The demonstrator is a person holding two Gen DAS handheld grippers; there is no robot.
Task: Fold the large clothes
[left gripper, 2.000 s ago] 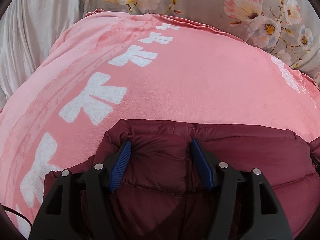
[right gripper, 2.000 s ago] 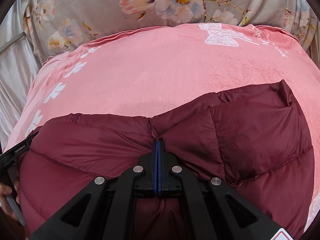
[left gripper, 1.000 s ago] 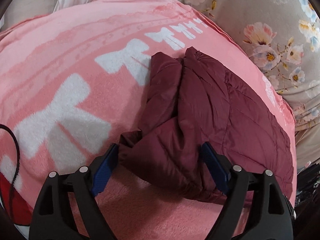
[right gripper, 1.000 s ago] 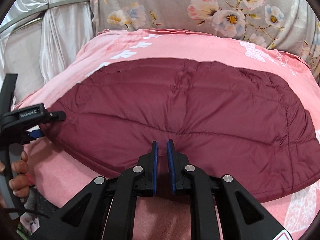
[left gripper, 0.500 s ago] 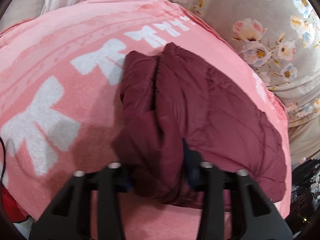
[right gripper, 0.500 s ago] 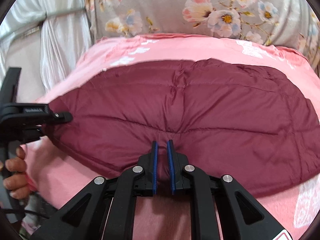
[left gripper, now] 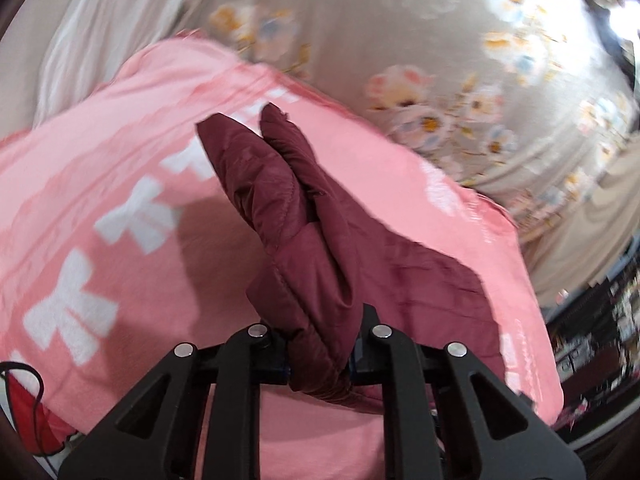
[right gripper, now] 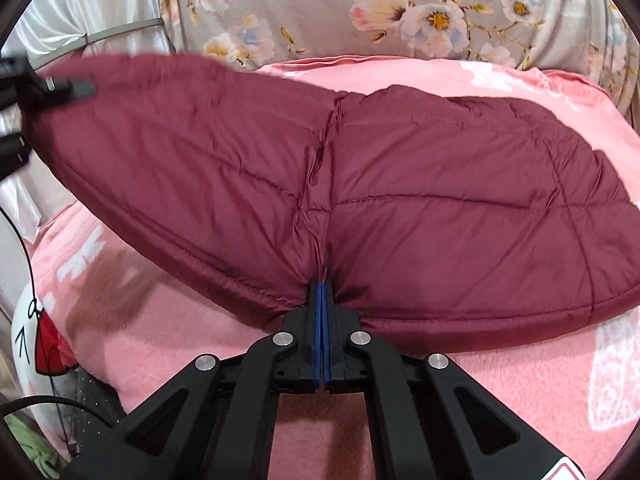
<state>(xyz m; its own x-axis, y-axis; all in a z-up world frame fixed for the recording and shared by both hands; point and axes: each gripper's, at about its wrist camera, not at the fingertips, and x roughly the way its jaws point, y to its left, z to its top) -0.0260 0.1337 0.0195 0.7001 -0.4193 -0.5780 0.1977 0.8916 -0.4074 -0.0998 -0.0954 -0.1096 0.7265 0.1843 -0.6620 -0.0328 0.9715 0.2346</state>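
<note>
Two grips: both grippers have hold of the same maroon quilted jacket (right gripper: 400,184), one at each of two places along its edge.
Left gripper (left gripper: 318,364): its jaws are closing on a thick bunch of the jacket's end; padding fills the gap and the pads are hidden behind the cloth.
Right gripper (right gripper: 322,320): jaws fully closed, the blue pads pinching the jacket's near hem at the middle seam.
Where the jacket is: on the pink blanket (right gripper: 168,344) spread over a bed – the right half lies flat on it, the left end is lifted clear, with its shadow on the blanket below.
Step in hand: judged from the raised end, a sideways fold is starting, the left end about to be carried over the flat half.
Next move calls for: bringing the lifted end across towards the far right edge while the right grip holds the hem down – puffy fabric tends to slide, so edges need aligning before letting go.
</note>
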